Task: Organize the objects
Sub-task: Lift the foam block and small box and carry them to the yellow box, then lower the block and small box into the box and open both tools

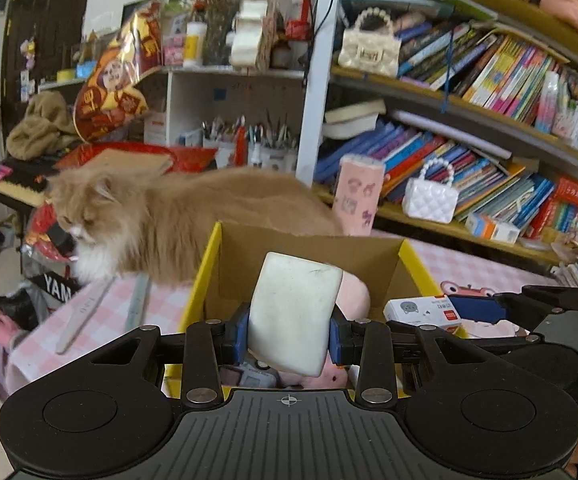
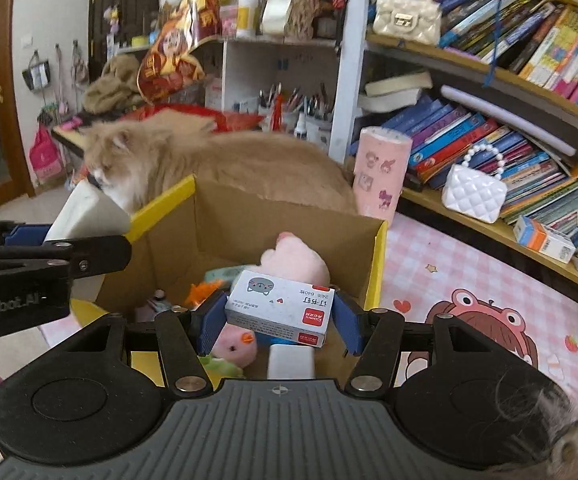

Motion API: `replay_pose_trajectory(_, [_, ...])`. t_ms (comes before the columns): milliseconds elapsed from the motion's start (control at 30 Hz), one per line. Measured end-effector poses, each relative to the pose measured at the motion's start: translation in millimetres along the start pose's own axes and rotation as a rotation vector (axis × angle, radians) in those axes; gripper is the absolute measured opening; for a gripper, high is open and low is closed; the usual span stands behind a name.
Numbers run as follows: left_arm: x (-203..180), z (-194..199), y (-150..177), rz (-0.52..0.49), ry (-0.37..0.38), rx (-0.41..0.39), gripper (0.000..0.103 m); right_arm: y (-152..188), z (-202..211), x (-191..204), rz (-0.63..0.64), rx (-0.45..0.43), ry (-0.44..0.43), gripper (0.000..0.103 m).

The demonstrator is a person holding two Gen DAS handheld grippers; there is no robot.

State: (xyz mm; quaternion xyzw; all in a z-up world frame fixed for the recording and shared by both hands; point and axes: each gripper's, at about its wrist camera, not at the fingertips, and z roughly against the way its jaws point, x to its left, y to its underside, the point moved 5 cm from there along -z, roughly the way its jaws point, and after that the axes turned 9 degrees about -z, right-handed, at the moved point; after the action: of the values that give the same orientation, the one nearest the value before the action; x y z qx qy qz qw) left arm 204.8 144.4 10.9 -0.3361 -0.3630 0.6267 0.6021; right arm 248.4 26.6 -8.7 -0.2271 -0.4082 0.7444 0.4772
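Crowded bookshelves (image 1: pixel 489 92) rise behind the pink checked table (image 2: pixel 449 264), where a long-haired ginger cat (image 1: pixel 161 220) sits behind the yellow-edged cardboard box (image 2: pixel 377 256). I hold the left gripper (image 1: pixel 291 330) over the box, its jaws pinching a white block (image 1: pixel 293 312). My right gripper (image 2: pixel 279 320) has its jaws pressed on a small white staple box (image 2: pixel 281 306), also above the open box. Inside lie a pink plush toy (image 2: pixel 297 264) and other small toys.
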Motion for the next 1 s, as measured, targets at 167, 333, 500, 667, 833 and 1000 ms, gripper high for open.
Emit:
replay_pose_trajectory(167, [-4, -30, 4, -0.033, -0.017, 0.085, 0.035, 7, -28, -5, 0.064, 0.062, 0.002, 0.055])
replay_pose_trajectory(333, [-11, -51, 14, -0.053, -0.01, 0.164, 0.036, 16, -40, -11, 0.075, 0.136, -0.055, 0.055])
replay_pose_trajectory(500, [-8, -61, 21, 0.001, 0.006, 0.208, 0.036, 15, -46, -12, 0.105, 0.172, -0.131, 0.055])
replay_pose_trajectory(667, [-7, -62, 23, 0.008, 0.003, 0.224, 0.036, 15, -47, -12, 0.11, 0.166, -0.162, 0.055])
replay_pose_trajectory(833, [-8, -61, 22, 0.009, -0.007, 0.215, 0.037, 15, -46, -13, 0.11, 0.157, -0.166, 0.055])
replay_pose_trajectory(1000, [-10, -50, 16, 0.004, -0.005, 0.179, 0.059, 14, -43, -15, 0.102, 0.15, -0.155, 0.057])
